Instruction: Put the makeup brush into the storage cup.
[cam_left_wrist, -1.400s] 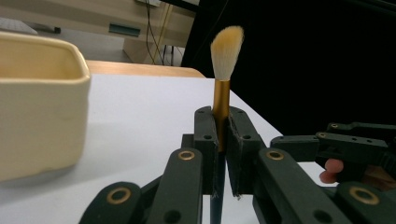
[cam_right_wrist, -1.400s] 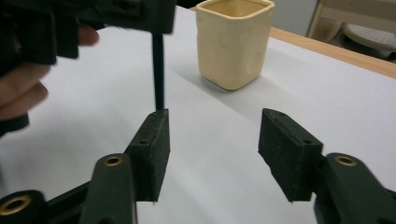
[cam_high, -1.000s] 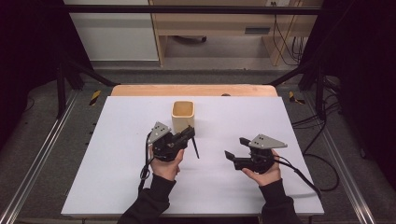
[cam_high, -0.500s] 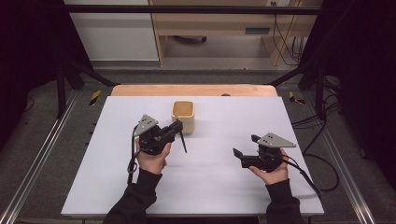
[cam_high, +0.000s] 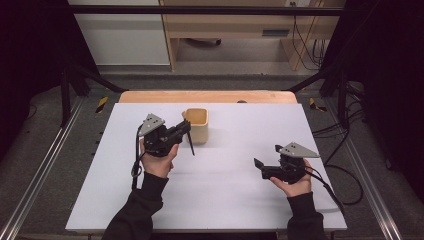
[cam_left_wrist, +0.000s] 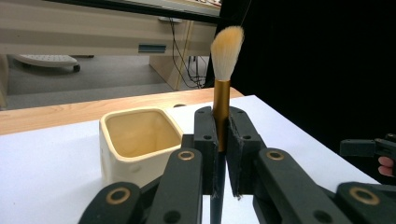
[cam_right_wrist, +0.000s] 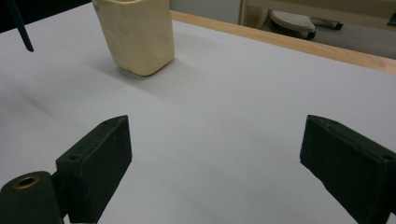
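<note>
**One brush held beside one cup**

A single makeup brush (cam_left_wrist: 221, 100) stands upright, clamped in the left gripper (cam_high: 186, 129) at centre-left of the high view. One cream square cup (cam_high: 197, 125) sits just behind it. The right gripper (cam_high: 259, 167), lower right, has just been opening and holds nothing above the white table (cam_high: 230, 195).

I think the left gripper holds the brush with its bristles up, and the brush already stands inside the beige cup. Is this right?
Not quite. The left gripper does hold the brush bristles up, but the brush is beside the beige cup, not inside it. The left gripper view shows the cup empty.
</note>
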